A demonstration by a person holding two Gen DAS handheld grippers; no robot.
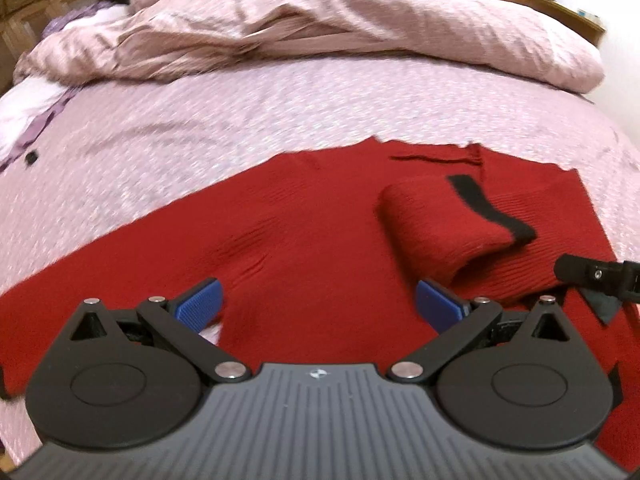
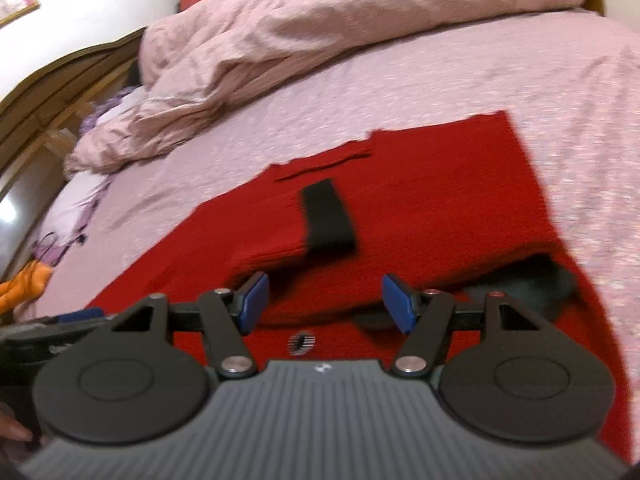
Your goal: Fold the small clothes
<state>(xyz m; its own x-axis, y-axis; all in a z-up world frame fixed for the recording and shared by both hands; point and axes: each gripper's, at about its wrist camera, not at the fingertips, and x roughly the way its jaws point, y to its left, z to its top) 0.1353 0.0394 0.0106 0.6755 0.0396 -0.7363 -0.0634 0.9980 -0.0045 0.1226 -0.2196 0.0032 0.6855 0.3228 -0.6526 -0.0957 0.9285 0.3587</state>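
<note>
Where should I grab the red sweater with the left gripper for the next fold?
Probably the near left edge of the red sweater, coming in low from your side. The left gripper is open right above it, that side lies flat and unfolded, and the black-cuffed sleeve is already folded across the right side.

My right claw [image 2: 322, 300] is hovering with its blue pads [image 2: 394, 302] spread wide and nothing between them, low over a red knitted sweater [image 2: 440, 200] lying on the pale pink patterned bedsheet [image 2: 440, 76]. A sleeve with a black cuff [image 2: 328, 216] is lying folded across the sweater's body. A rumpled pink duvet [image 2: 320, 12] is bunching up beyond.
</note>
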